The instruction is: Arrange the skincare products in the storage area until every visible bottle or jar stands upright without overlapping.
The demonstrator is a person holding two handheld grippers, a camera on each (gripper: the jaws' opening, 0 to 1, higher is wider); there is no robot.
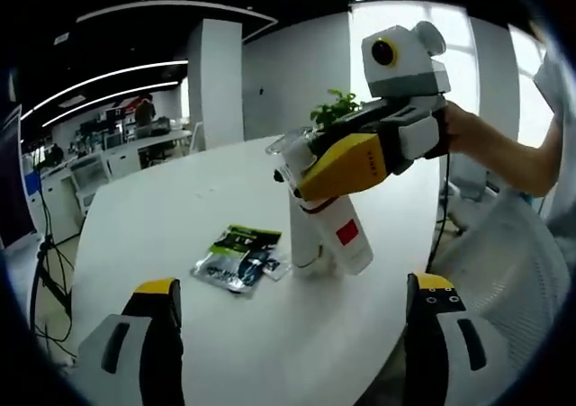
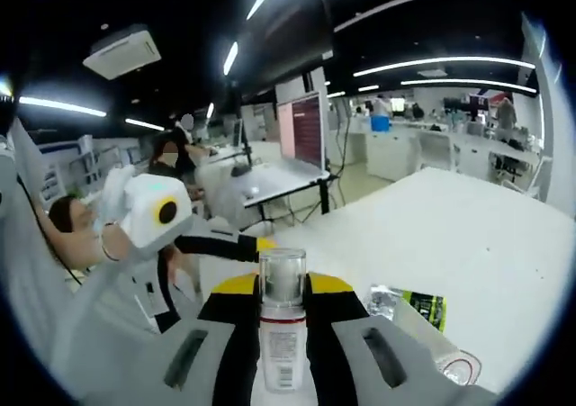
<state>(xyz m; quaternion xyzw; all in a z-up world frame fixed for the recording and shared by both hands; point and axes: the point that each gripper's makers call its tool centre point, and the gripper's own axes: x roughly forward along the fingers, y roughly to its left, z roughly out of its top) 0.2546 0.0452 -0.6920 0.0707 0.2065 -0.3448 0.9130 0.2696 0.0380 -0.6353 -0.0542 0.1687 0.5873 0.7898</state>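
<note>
Setting the bottle (image 2: pixel 283 334) down upright, by my read. The left gripper (image 1: pixel 292 334) waits near, jaws wide and empty. Far of it a sachet (image 1: pixel 239 257) lies flat on the white table (image 1: pixel 162 217). To the right, the right gripper (image 1: pixel 310 176) clamps the bottle, which leans with its base on the table. Square it before release, clear of the sachet. Open office with desks behind.

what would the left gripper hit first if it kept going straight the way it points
Probably the white bottle held by the right gripper, standing on the white table; the green sachet lies slightly left of that line. Depth is unclear.
</note>
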